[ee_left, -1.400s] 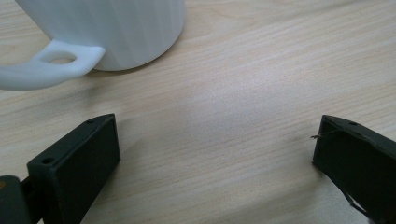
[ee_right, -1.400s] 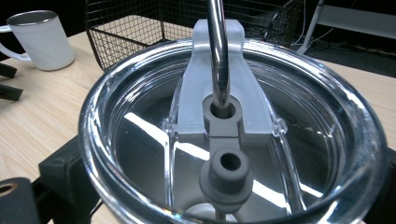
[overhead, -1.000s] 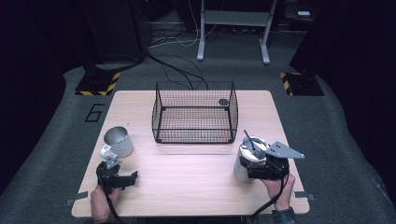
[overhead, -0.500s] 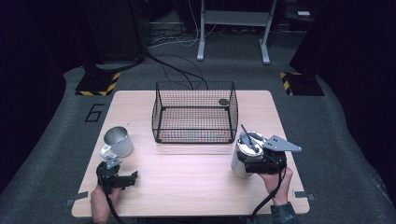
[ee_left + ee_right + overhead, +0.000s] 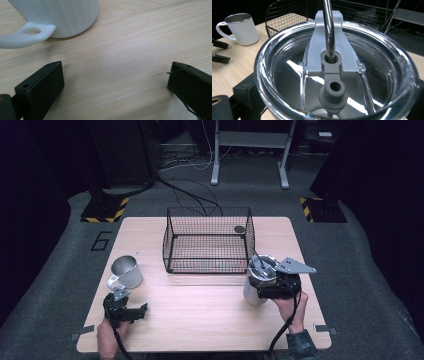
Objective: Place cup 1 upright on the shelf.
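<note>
A steel tumbler (image 5: 259, 281) with a clear lid (image 5: 287, 75) and a metal straw (image 5: 328, 25) stands tilted at the table's right. My right gripper (image 5: 261, 292) is shut around the tumbler, one jaw on each side of it. A white mug (image 5: 126, 272) with a metal-lined inside sits at the table's left, its handle (image 5: 23, 37) pointing toward my left gripper (image 5: 120, 306). That left gripper (image 5: 115, 82) is open wide just above the wood, a short way in front of the mug (image 5: 60, 15), with nothing between its jaws.
A black wire basket (image 5: 208, 240) stands at the middle back of the wooden table (image 5: 200, 320); its corner is close to the tumbler. A small dark disc (image 5: 239, 229) lies by the basket's far right corner. Cables run over the floor behind the table.
My right gripper has carried the tumbler a little to the left and toward the basket. The left gripper and the mug have stayed put.
</note>
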`<action>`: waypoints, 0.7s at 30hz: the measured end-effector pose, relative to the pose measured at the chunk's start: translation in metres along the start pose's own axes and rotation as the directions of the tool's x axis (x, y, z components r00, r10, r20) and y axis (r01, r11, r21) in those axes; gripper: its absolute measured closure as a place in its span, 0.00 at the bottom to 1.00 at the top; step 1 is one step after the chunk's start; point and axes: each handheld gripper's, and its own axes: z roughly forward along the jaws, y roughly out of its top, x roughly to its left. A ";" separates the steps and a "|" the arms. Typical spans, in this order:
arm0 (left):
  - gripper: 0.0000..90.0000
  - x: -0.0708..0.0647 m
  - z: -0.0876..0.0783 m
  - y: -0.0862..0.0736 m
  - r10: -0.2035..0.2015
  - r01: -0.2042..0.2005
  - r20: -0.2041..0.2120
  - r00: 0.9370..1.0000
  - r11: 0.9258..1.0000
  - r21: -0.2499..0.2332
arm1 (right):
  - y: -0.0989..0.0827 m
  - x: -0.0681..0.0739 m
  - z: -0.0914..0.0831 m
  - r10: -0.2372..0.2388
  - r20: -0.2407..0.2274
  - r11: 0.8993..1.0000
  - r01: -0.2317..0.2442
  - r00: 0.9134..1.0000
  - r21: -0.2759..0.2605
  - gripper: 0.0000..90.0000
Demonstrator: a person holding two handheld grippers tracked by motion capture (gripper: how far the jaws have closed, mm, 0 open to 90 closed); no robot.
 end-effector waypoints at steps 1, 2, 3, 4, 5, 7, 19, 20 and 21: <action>0.00 0.000 0.000 0.000 0.000 0.000 0.000 1.000 1.000 0.000 | 0.003 0.000 0.002 0.003 -0.004 1.000 -0.003 1.000 -0.002 0.04; 0.00 0.000 0.000 0.000 0.000 0.000 0.000 1.000 1.000 0.000 | 0.003 0.000 0.002 0.003 -0.004 1.000 -0.003 1.000 -0.002 0.04; 0.00 0.000 0.000 0.000 0.000 0.000 0.000 1.000 1.000 0.000 | 0.004 -0.001 0.003 0.001 -0.008 1.000 -0.001 1.000 -0.002 0.04; 0.00 0.000 0.000 0.000 0.000 0.000 0.000 1.000 1.000 0.000 | 0.005 -0.001 0.004 0.002 -0.011 1.000 -0.002 1.000 -0.005 0.04; 0.00 0.000 0.000 0.000 0.000 0.000 0.000 1.000 1.000 0.000 | 0.007 -0.001 0.005 0.005 -0.013 1.000 -0.005 1.000 -0.004 0.04; 0.00 0.000 0.000 0.000 0.000 0.000 0.000 1.000 1.000 0.000 | 0.011 -0.002 0.008 0.003 -0.019 1.000 -0.004 1.000 -0.006 0.04; 0.00 0.000 0.000 0.000 0.000 0.000 0.000 1.000 1.000 0.000 | 0.028 -0.003 0.016 0.002 -0.034 1.000 -0.002 0.999 -0.020 0.04; 0.00 0.000 0.000 0.000 -0.001 0.001 0.000 1.000 1.000 0.000 | 0.030 -0.003 0.016 0.003 -0.034 1.000 -0.003 0.999 -0.022 0.04; 0.00 0.000 0.000 0.000 0.000 0.000 0.000 1.000 1.000 0.000 | 0.033 -0.003 0.016 0.002 -0.035 1.000 -0.002 0.999 -0.024 0.04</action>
